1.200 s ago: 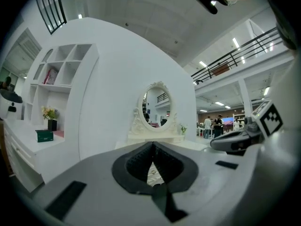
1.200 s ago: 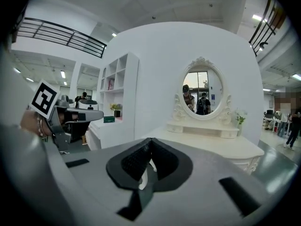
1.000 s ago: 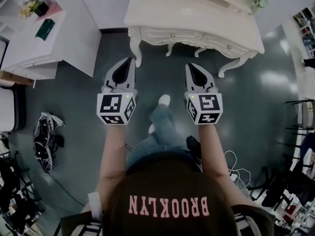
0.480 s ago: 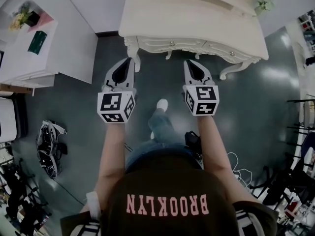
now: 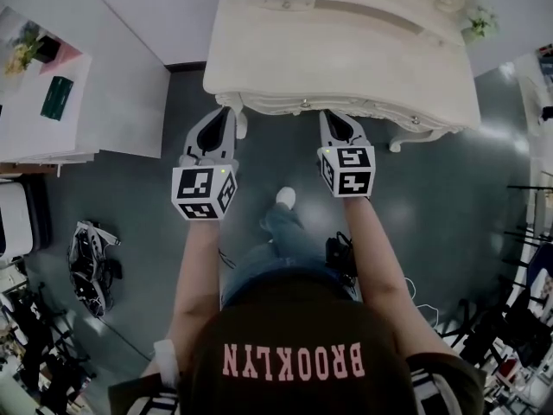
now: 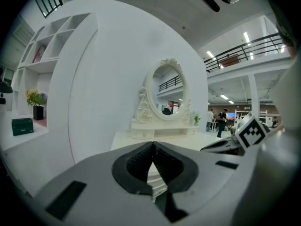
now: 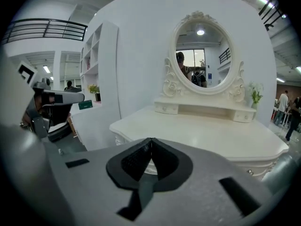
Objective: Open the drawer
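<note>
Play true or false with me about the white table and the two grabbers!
1. The left gripper and the right gripper both have their jaws shut. True.
2. The left gripper is holding a drawer knob. False: there's nothing between its jaws.
3. The dressing table has an oval mirror on top. True.
4. One drawer is pulled all the way out. False: the drawers under the tabletop look closed.
5. A green box sits on the white shelf off to the left. True.
</note>
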### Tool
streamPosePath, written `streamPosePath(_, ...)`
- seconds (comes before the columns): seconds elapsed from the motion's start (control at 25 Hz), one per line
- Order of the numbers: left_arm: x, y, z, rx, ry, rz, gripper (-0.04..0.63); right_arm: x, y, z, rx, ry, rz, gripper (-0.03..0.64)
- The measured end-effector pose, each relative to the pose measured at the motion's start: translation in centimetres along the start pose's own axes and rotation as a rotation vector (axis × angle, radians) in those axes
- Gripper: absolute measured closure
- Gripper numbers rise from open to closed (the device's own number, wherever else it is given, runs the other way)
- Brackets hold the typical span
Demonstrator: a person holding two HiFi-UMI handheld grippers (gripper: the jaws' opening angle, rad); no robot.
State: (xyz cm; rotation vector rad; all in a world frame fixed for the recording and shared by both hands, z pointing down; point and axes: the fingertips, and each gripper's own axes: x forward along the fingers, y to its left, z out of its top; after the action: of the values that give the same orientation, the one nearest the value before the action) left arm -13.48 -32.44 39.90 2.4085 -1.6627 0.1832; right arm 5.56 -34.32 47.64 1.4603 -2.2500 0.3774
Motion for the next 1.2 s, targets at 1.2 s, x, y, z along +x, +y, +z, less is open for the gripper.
streamPosePath(1.2, 6.8, 3.9, -10.5, -0.081, 0.234, -0.02, 0.597, 16.7, -2.3, -14.1, 0.194, 0.377, -0.067, 0.489)
